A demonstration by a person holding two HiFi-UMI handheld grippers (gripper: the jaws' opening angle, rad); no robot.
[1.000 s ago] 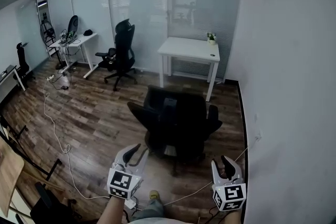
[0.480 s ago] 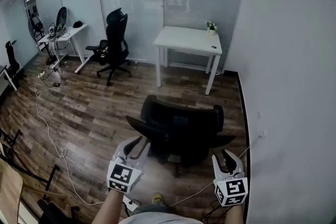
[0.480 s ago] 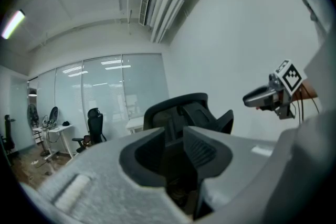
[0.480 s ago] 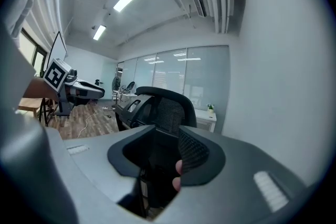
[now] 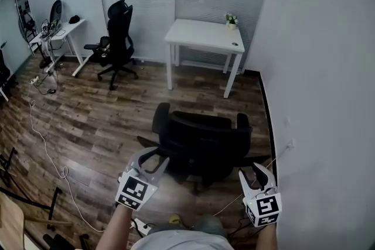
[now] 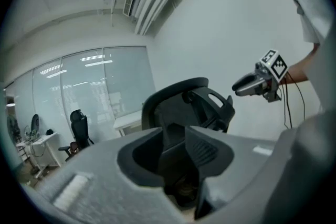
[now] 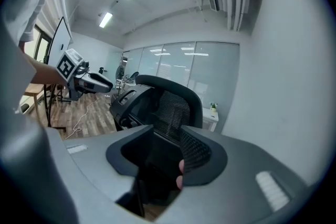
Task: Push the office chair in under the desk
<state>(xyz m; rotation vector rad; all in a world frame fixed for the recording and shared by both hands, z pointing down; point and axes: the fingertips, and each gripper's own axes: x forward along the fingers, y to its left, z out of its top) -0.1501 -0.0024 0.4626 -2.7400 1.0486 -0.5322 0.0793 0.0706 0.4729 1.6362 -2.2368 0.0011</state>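
Note:
The black office chair (image 5: 202, 143) stands on the wood floor with its back toward me, a short way in front of the white desk (image 5: 205, 35) by the glass wall. My left gripper (image 5: 151, 156) is just behind the chair's left side, near its armrest. At the chair's right rear is my right gripper (image 5: 253, 171), close to the wall. Both sets of jaws have just been opening and stand open with nothing gripped. The left gripper view looks past its jaws at the chair back (image 6: 184, 107) and the right gripper (image 6: 247, 84). The mesh back (image 7: 168, 107) fills the right gripper view.
A small potted plant (image 5: 232, 19) sits on the desk's far corner. A second black chair (image 5: 114, 38) and another white desk (image 5: 55, 32) stand at the back left. Cables (image 5: 47, 143) trail over the floor on the left. The white wall (image 5: 322, 96) runs close on the right.
Both grippers have moved forward toward the chair, and the view has closed in on it. The chair's back now faces me more squarely. The jaws look a little wider.

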